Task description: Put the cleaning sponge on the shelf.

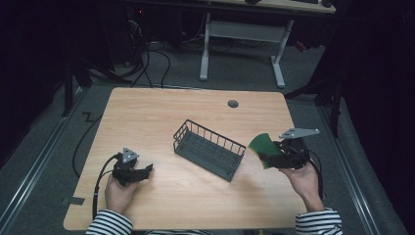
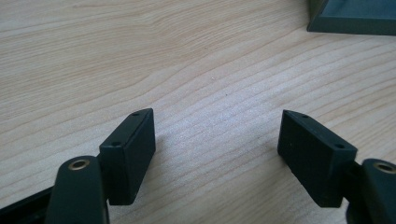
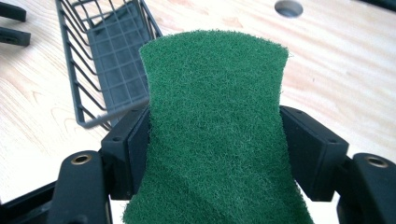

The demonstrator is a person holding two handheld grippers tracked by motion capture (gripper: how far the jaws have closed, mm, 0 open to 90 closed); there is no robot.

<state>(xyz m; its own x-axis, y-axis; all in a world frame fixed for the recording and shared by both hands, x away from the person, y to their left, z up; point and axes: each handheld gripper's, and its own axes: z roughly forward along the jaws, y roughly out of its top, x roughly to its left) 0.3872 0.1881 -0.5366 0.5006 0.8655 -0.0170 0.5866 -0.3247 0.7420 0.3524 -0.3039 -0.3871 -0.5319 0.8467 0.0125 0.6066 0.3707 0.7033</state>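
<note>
While the left tongs (image 1: 146, 170) rest open on the light wooden worktop (image 1: 161, 112), the right tongs (image 1: 274, 155), raised beside the dark wire basket (image 1: 209, 148), clamp a green scouring pad (image 3: 215, 121).

My tabletop (image 1: 195, 107) is evenly lit from above; the room around is dark. Close views are sharp, with soft shadows under my left claw (image 2: 217, 140).

My right gripper (image 3: 215, 140) clamps a green scouring pad (image 3: 215, 126) edgewise; wire basket (image 3: 109, 60) beyond on wooden table (image 3: 336, 70).
</note>
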